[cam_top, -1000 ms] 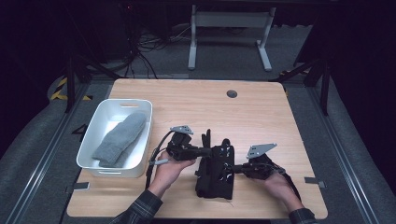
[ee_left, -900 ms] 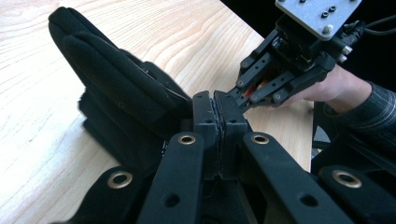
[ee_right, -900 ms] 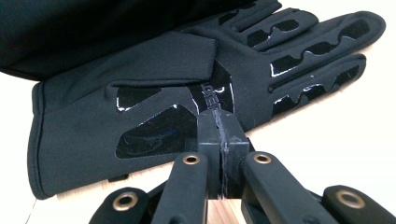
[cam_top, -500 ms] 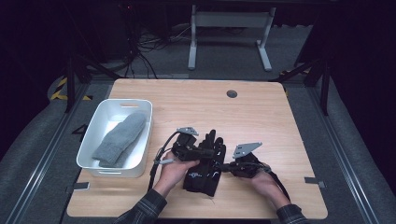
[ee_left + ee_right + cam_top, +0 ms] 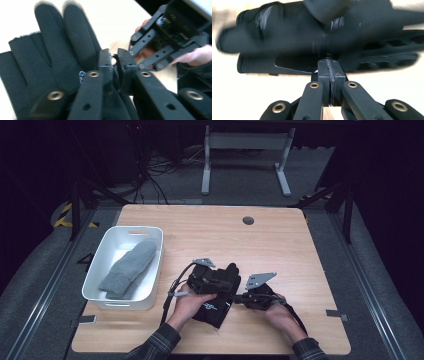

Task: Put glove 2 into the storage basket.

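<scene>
At the table's left edge sits a white bin [image 5: 152, 251] with a grey mitten [image 5: 126, 268] lying inside. Right of it, near the front middle of the table [image 5: 300, 245], lies a black glove [image 5: 216, 306]. The left gripper [image 5: 231, 284] rests on the glove — its jaws have just been opening, a small gap between them, glove fabric still bunched there. The right gripper [image 5: 239, 299] meets the glove's right edge — jaws pressed together, seemingly pinching that edge.
</scene>
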`<state>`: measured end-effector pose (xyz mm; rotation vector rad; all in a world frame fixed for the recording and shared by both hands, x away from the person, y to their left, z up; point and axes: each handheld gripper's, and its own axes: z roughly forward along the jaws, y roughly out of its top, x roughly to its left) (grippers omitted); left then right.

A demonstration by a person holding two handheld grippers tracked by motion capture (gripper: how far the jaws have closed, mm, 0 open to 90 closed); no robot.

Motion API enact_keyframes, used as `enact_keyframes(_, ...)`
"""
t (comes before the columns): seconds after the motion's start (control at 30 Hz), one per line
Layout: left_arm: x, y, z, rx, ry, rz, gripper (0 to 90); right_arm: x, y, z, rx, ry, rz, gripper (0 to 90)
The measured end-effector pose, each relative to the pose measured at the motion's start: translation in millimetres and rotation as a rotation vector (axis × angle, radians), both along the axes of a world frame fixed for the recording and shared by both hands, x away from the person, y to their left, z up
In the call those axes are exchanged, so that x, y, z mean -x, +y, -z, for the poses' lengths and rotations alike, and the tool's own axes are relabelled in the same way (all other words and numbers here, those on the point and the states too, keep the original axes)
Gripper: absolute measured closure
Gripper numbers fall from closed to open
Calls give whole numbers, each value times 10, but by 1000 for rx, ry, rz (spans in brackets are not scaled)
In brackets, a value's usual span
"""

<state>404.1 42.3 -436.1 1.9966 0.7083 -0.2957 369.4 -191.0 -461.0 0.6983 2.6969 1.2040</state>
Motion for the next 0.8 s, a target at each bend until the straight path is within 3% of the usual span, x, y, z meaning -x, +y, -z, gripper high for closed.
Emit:
enact_keyframes(0.13, 53, 49, -72, -5, -23, 17, 870, -20, -171, -57, -16, -20, 50, 846)
enact_keyframes(0.33, 197, 53, -56, -61, -34, 43, 900, -89, -538, -98, -13, -56, 195, 608)
enact_keyframes(0.43, 266, 4, -8, -85, -27, 65, 900, -139, -724, -76, 13, -86, 283, 457)
enact_keyframes(0.47, 287, -22, 20, -93, -21, 76, 900, -139, -724, -76, 13, -86, 283, 457)
enact_keyframes(0.6, 361, -137, 120, -161, -11, 121, 900, -201, -908, -55, 29, -114, 376, 342)
enact_keyframes(0.8, 389, -96, 146, -246, -41, 114, 900, -266, -1218, -19, 47, -132, 492, 278)
